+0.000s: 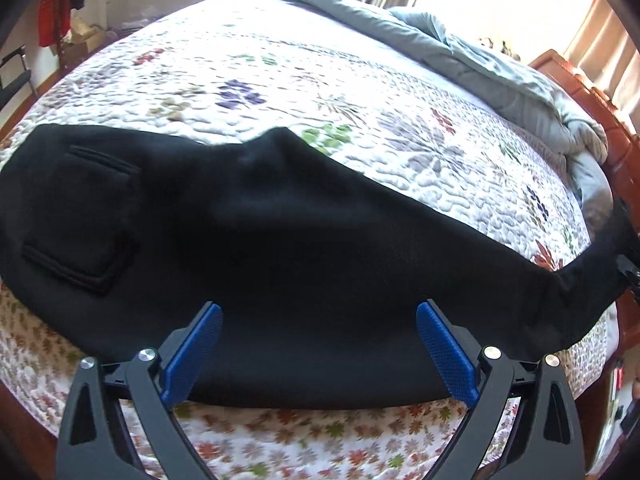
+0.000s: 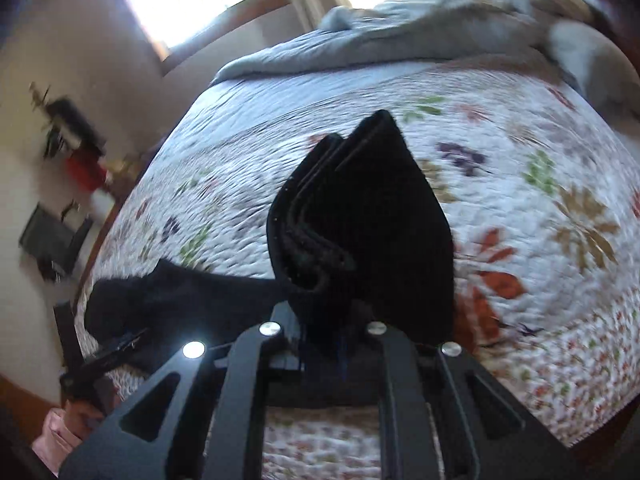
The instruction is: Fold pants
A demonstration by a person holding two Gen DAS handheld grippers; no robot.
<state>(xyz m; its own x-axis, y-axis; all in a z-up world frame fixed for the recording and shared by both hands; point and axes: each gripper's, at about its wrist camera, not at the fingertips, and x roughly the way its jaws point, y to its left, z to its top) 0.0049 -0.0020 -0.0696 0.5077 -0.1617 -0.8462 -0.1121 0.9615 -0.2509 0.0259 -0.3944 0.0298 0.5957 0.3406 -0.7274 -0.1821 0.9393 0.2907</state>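
Observation:
Black pants (image 1: 280, 232) lie folded lengthwise across the floral quilt (image 1: 320, 80), back pocket at the left. My left gripper (image 1: 320, 356) is open just above the pants' near edge, its blue pads (image 1: 196, 352) apart on either side of the cloth. My right gripper (image 2: 332, 320) is shut on the pants' leg-end hems (image 2: 360, 220) and holds them lifted above the quilt (image 2: 520, 200); the layered cuffs stand up before the lens. The rest of the pants (image 2: 180, 296) trails to the left. The right gripper shows at the far right edge of the left wrist view (image 1: 628, 264).
A grey duvet (image 1: 500, 68) is bunched along the far side of the bed. A wooden bed frame (image 1: 580, 76) runs at the right. The left gripper (image 2: 104, 356) shows at the lower left of the right wrist view. Furniture and clutter stand by the wall (image 2: 68, 144).

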